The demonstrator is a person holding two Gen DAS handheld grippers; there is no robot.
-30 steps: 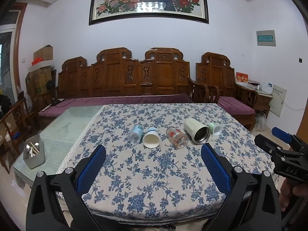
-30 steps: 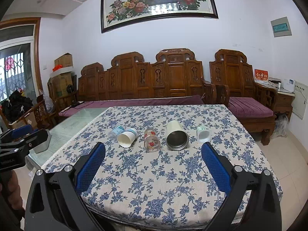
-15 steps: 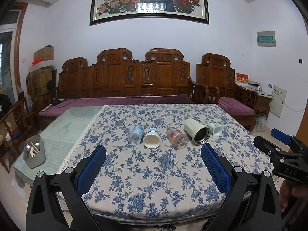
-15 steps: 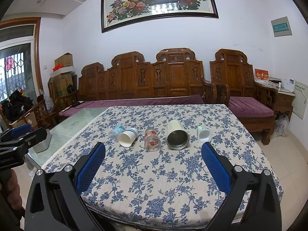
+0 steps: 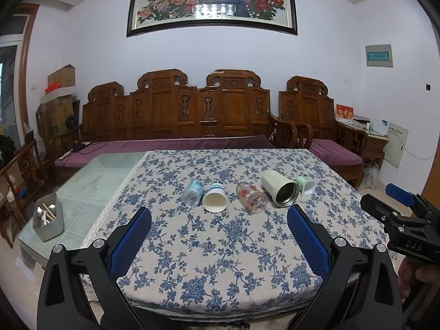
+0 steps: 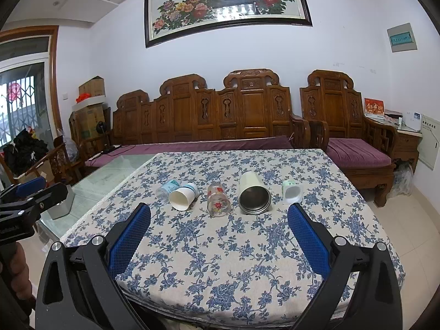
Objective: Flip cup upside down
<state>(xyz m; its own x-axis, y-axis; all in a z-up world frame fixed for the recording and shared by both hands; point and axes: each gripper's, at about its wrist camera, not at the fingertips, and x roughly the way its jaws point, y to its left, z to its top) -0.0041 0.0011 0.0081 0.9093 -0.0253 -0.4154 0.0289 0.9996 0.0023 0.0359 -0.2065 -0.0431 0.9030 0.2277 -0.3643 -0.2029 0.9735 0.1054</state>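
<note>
Five cups lie on their sides in a row across the middle of the table (image 5: 220, 275), which is covered by a blue-flowered cloth. Counting from my left: a clear plastic cup (image 5: 192, 192) with a pale blue label, just beside a white paper cup (image 5: 215, 202) whose mouth faces me and shows a bare white inside. Next comes a clear glass (image 5: 251, 197) printed with red flowers, then a big cream tumbler (image 5: 279, 188) with a shiny metal inside that looks bare, and last a small pale green and white cup (image 5: 306, 185) lying just beside the tumbler's mouth. In the right wrist view I see the same row: plastic cup (image 6: 166, 188), paper cup (image 6: 183, 196), glass (image 6: 218, 203), tumbler (image 6: 253, 194) and small cup (image 6: 292, 191). I cannot see anything inside the ones that face me.

On the bare green glass part of the table, off to my left, stands a grey bin (image 5: 49, 220) holding some utensils; I cannot make out which.

My left gripper (image 5: 218, 224) is spread wide, its blue pads (image 5: 129, 240) far apart and holding nothing, above the near part of the cloth, well short of the cups. My right gripper (image 6: 219, 221) is likewise wide apart and touching nothing, with the glass and tumbler showing between its pads (image 6: 308, 240), some way beyond them.
</note>
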